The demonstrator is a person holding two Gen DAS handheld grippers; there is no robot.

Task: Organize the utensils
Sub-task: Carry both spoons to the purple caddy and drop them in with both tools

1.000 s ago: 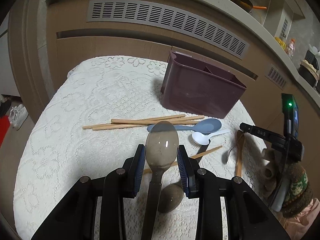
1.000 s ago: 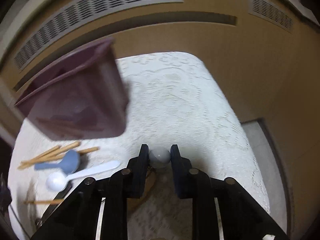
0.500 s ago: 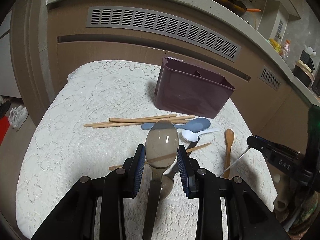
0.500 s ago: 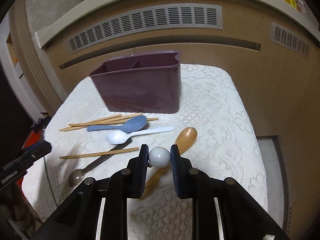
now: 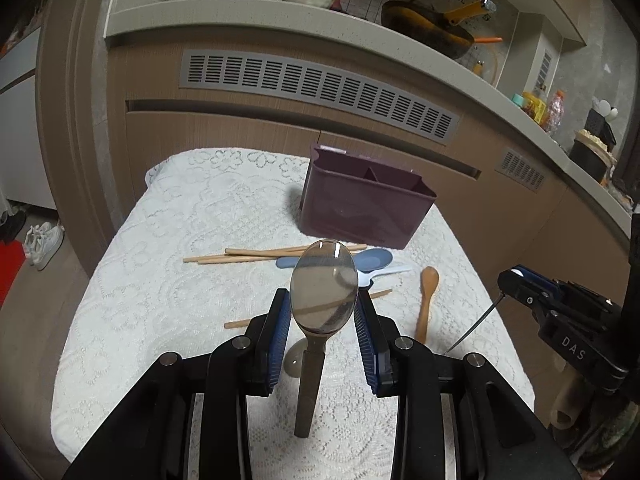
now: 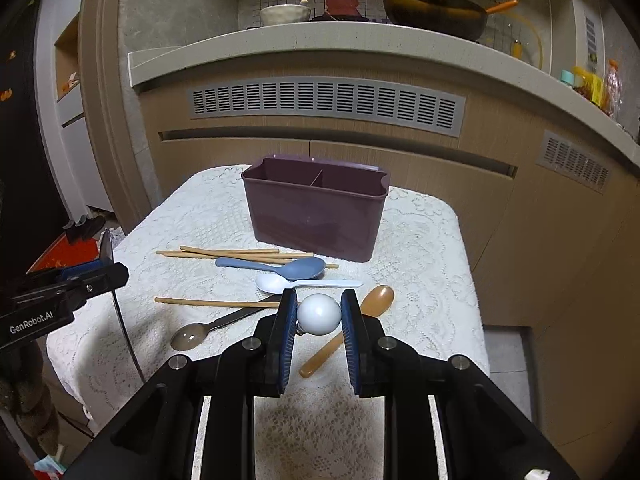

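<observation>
My left gripper (image 5: 322,298) is shut on a metal spoon (image 5: 324,284), bowl upward, handle hanging below the pads, above the lace-covered table (image 5: 180,248). My right gripper (image 6: 319,308) is shut on a white round-headed utensil (image 6: 319,314); its thin stem hangs down in the left wrist view. The empty purple divided organizer (image 6: 312,216) stands at the table's back. In front of it lie chopsticks (image 6: 240,254), a blue spoon (image 6: 298,268), a white plastic spoon (image 6: 276,283), one single chopstick (image 6: 208,302), a wooden spoon (image 6: 374,298) and another metal spoon (image 6: 192,334).
Brown cabinets with a grey vent (image 6: 328,100) rise right behind the table. A counter above carries a pan (image 6: 436,8) and a bowl (image 6: 284,14). White shoes (image 5: 42,240) lie on the floor left of the table. The table edge drops off on the right.
Both grippers have risen and pulled back from the table, each keeping its hold. The right gripper has rolled level, so the organizer now stands upright and centred in its view.
</observation>
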